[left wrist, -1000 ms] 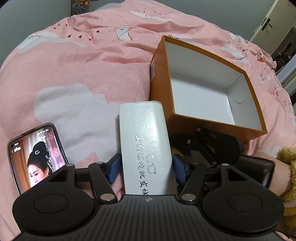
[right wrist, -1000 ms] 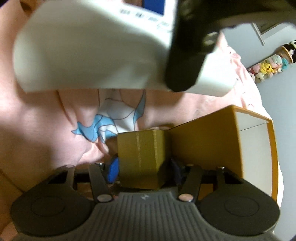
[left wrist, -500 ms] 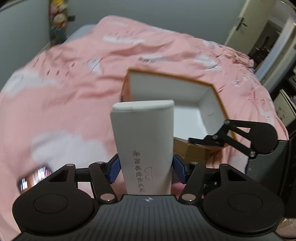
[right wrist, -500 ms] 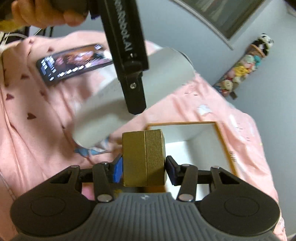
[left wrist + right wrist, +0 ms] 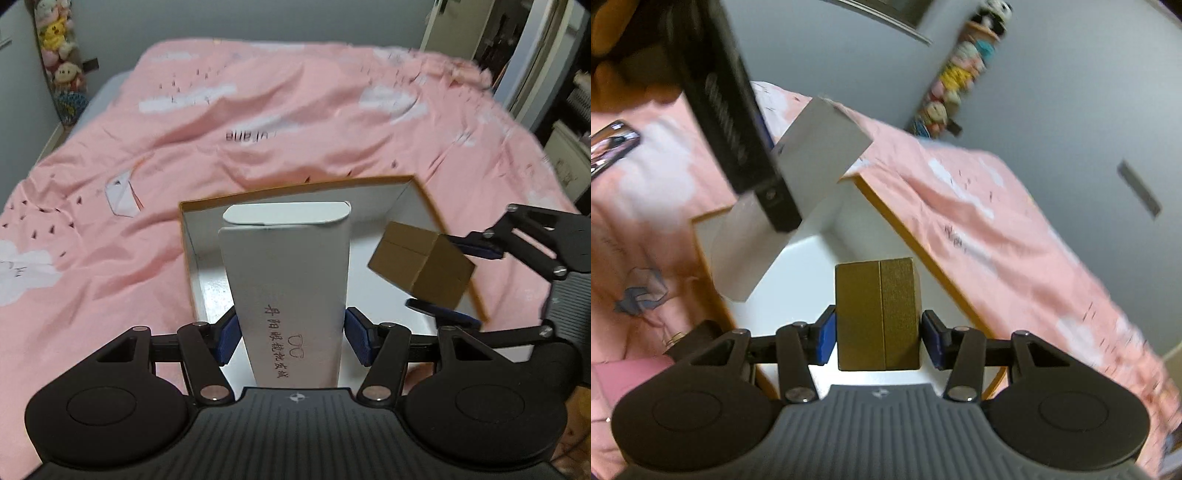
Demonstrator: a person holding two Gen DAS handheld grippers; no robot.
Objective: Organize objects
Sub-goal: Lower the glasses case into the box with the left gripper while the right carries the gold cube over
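Note:
My left gripper (image 5: 290,339) is shut on a long white carton (image 5: 288,280) with black printed characters, held over the open orange box (image 5: 295,190) with a white inside. My right gripper (image 5: 879,338) is shut on a small gold cube box (image 5: 878,314), also above the orange box (image 5: 905,236). In the left wrist view the gold box (image 5: 421,266) and right gripper (image 5: 454,280) hang over the box's right side. In the right wrist view the white carton (image 5: 809,184) and the left gripper's black body (image 5: 731,122) cross the upper left.
The orange box lies on a bed with a pink patterned duvet (image 5: 295,110). A phone (image 5: 609,147) with a lit screen lies on the duvet at left. Plush toys (image 5: 61,62) hang on the grey wall. A doorway and shelves (image 5: 546,74) stand at the right.
Both grippers rose from beside the box and moved over its opening, each still holding its load. The phone left the left wrist view. The gold box now hangs over the white inside.

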